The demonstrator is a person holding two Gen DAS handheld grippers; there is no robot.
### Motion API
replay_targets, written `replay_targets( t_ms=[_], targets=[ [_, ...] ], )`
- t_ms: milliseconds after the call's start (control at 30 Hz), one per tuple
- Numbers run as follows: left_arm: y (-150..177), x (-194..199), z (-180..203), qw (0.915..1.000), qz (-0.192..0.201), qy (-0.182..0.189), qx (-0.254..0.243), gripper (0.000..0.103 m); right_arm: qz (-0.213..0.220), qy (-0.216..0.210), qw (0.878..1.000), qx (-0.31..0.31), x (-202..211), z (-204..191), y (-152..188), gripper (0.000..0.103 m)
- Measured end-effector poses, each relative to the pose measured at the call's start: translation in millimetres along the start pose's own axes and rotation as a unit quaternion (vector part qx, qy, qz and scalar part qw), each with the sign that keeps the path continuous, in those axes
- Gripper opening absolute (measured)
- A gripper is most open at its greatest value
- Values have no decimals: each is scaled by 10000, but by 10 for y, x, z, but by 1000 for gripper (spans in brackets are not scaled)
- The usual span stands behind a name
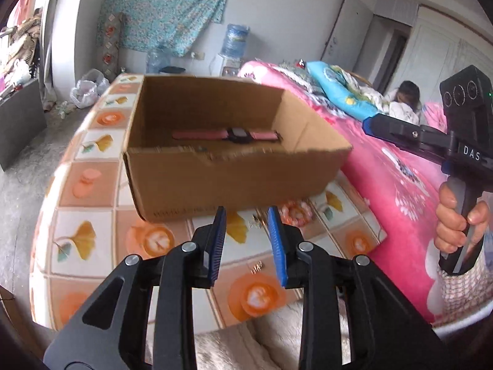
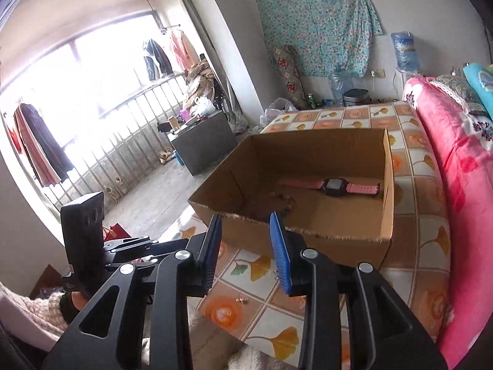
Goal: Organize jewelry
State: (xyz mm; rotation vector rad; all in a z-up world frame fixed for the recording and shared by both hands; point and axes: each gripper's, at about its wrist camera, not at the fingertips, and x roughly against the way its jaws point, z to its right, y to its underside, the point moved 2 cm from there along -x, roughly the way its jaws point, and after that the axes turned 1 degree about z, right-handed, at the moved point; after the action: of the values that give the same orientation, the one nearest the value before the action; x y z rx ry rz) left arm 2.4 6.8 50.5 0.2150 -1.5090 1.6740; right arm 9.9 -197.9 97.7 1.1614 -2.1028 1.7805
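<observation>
An open cardboard box stands on a table with a tile-patterned cloth. Inside it lie a pink-strapped watch and a small dark beaded piece. My left gripper hovers open just in front of the box with nothing between its blue pads. Small metal pieces and a pink-and-white ring-shaped piece lie on the cloth below it. My right gripper is open and empty at the box's near rim, above a small earring.
A pink flowered quilt borders the table on the right. A person lies on the bed farther back. A hand holds the right gripper's handle. A dark cabinet and a window railing stand to the left.
</observation>
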Motion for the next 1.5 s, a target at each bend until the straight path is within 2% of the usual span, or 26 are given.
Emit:
replay_targets(
  t_ms=[67, 167, 300, 533, 667, 800, 933, 1033, 1200, 1367, 1500],
  targets=[
    [218, -130, 75, 9995, -273, -35, -146, 27, -255, 21, 9996, -147, -125, 3, 260, 32],
    [436, -319, 204, 9968, -471, -243, -590, 27, -643, 213, 9970, -368, -359, 43, 613, 33],
    [584, -561, 312, 9911, -741, -470, -999, 27, -988, 391, 9920, -679, -620, 154, 857, 32],
    [609, -761, 324, 9861, -832, -628, -1292, 26, -1180, 325, 9885, -891, -812, 272, 967, 32],
    [593, -803, 336, 9841, -815, -634, -1446, 13, -1178, 364, 9888, -845, -843, 281, 986, 32],
    [568, -853, 357, 9812, -769, -617, -1657, 4, -1132, 378, 9890, -871, -801, 334, 975, 32],
    [570, -862, 373, 9793, -687, -628, -1797, 3, -1093, 418, 9897, -822, -793, 357, 971, 32],
    [549, -833, 332, 9808, -665, -618, -1727, 3, -1061, 389, 9912, -694, -799, 329, 920, 32],
    [431, -727, 170, 9881, -432, -663, -1316, 2, -1118, 462, 9924, -226, -926, 196, 833, 32],
    [402, -708, 9, 9919, -375, -682, -1005, 2, -1238, 990, 9861, 503, -1092, 117, 792, 31],
    [423, -731, -23, 9919, -397, -678, -996, 2, -1410, 1190, 9777, 1000, -1206, 106, 761, 23]
  ],
)
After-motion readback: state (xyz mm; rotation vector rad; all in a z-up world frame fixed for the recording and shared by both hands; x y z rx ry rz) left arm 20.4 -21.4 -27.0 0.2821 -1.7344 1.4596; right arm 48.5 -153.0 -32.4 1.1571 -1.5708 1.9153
